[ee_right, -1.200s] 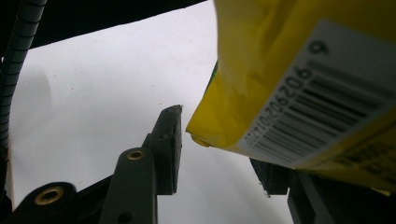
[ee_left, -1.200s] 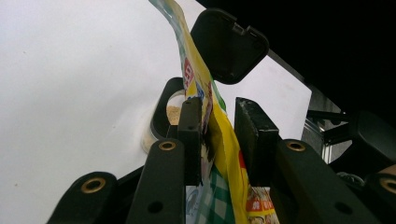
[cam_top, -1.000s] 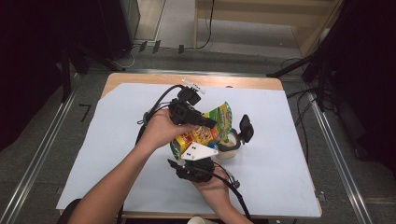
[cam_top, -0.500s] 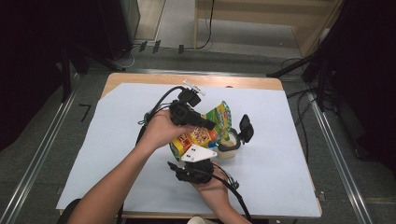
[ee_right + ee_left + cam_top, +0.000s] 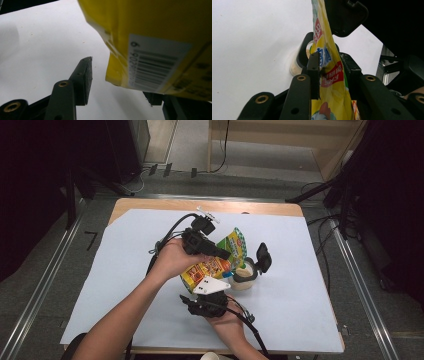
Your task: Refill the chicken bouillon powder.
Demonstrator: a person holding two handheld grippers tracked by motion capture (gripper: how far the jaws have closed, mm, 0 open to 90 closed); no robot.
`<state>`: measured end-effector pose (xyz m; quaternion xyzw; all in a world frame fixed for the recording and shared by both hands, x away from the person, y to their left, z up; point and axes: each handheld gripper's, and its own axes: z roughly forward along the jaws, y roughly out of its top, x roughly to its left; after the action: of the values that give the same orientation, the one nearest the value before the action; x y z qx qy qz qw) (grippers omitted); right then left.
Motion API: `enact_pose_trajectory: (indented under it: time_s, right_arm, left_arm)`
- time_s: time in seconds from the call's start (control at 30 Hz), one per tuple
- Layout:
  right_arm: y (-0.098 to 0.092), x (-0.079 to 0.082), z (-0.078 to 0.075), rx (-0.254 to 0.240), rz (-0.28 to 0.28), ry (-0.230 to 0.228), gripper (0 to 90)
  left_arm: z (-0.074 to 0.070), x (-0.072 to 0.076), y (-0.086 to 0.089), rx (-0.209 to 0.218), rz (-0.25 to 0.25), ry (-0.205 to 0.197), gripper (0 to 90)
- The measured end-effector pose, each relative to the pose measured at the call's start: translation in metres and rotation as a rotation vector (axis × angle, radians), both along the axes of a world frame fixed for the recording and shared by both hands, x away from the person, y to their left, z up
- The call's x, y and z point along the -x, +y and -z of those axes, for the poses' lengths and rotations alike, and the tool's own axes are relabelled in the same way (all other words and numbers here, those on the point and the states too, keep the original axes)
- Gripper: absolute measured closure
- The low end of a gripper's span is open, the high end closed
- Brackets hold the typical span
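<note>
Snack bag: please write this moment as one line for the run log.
left gripper: shut on snack bag | right gripper: jaws just opening, bag corner between, not pressed | bag mouth over open jar | jar on white sheet

The supporting surface is a wooden table (image 5: 150,204), visible as a light brown strip along the upper edge of the work area in the high view. A large white sheet (image 5: 300,285) covers nearly the whole tabletop; its upper left corner is cut at a slant, exposing bare wood there. A round jar (image 5: 243,279) with a black rim stands directly on the sheet just right of the frame centre, and its hinged black lid (image 5: 263,257) stands open at its upper right. In the left gripper view the same jar (image 5: 298,62) sits on the white sheet (image 5: 249,50) near the centre of the frame.
</note>
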<state>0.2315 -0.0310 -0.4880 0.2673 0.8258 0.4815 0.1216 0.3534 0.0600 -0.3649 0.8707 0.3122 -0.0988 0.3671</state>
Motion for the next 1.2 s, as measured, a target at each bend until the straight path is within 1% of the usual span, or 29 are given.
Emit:
enact_pose_trajectory:
  time_s: [0.23,0.3,0.5,0.7,0.83,0.93,1.03,1.07,1.2]
  right_arm:
    - [-0.001,-0.002,0.004,-0.009,0.000,0.010,47.6]
    - [-0.001,-0.002,0.005,-0.010,0.001,0.017,47.2]
    - [0.000,-0.003,0.008,-0.002,0.002,0.013,47.0]
    - [-0.001,-0.003,0.010,-0.002,-0.002,0.021,47.1]
    - [-0.001,-0.003,0.012,-0.011,-0.004,0.027,46.8]
    - [-0.003,-0.005,0.013,-0.032,-0.007,0.033,46.5]
    - [-0.003,-0.005,0.013,-0.044,-0.011,0.040,46.5]
    - [-0.003,-0.005,0.013,-0.052,-0.015,0.046,46.4]
    - [-0.003,-0.005,0.013,-0.057,-0.021,0.047,46.6]
  left_arm:
    - [0.003,-0.003,0.002,0.010,0.002,0.014,73.3]
    - [0.003,-0.003,0.002,0.015,0.004,0.023,73.3]
    - [0.005,-0.005,0.003,0.027,0.004,0.045,73.4]
    - [0.009,-0.007,0.002,0.029,0.007,0.049,73.0]
    - [0.010,-0.007,0.001,0.033,0.009,0.048,73.0]
    - [0.011,-0.008,0.002,0.039,0.015,0.053,73.2]
    - [0.011,-0.009,0.003,0.039,0.020,0.055,74.2]
    - [0.011,-0.009,0.004,0.046,0.021,0.062,74.8]
    - [0.010,-0.009,0.006,0.055,0.031,0.057,81.5]
